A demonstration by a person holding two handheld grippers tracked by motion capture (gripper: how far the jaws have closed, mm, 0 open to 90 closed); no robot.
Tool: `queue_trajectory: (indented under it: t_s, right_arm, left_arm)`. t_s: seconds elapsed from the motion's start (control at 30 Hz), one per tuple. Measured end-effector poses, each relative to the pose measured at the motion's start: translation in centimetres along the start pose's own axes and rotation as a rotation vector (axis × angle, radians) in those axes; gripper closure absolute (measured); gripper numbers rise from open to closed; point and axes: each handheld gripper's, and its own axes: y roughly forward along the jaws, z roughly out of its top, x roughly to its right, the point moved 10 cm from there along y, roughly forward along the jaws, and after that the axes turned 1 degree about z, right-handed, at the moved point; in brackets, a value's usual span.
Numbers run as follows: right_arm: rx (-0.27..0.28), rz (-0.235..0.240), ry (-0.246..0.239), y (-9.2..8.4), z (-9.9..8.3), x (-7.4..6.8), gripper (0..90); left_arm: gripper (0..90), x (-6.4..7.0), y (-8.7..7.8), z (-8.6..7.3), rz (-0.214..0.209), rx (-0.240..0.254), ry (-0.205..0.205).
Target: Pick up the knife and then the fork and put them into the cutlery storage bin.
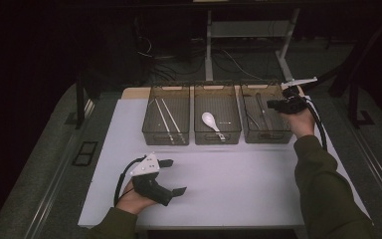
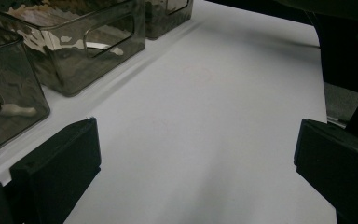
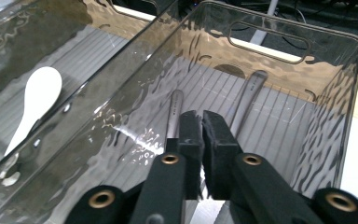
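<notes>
Sorting cutlery: right gripper (image 3: 201, 122) over the right bin (image 1: 266, 135).

Jaws nearly shut above metal utensils (image 3: 248, 100) lying in that bin; nothing visibly pinched between them. Likely just after a drop-off or before a pick. Next: lifting clear of the bin wall. Left gripper (image 1: 175, 176) open, resting well short of the bin.

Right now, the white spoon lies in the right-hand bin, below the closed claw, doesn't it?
Not quite: the white spoon lies in the middle bin, as the high view shows. The right claw, closed, is over the right-hand bin, which holds metal utensils.
</notes>
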Motion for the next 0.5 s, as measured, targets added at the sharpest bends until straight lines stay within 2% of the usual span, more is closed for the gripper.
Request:
queue_trajectory:
  t_s: [0.2, 0.5]
  right_arm:
    - [0.002, 0.053, 0.020, -0.4, 0.0, -0.7, 71.1]
    - [0.006, 0.143, 0.027, -0.7, 0.0, -2.6, 53.3]
  left_arm:
    - [0.0, 0.0, 0.0, 0.0, 0.001, -0.001, -0.003]
    - [0.0, -0.2, 0.0, -0.1, 0.007, -0.003, -0.005]
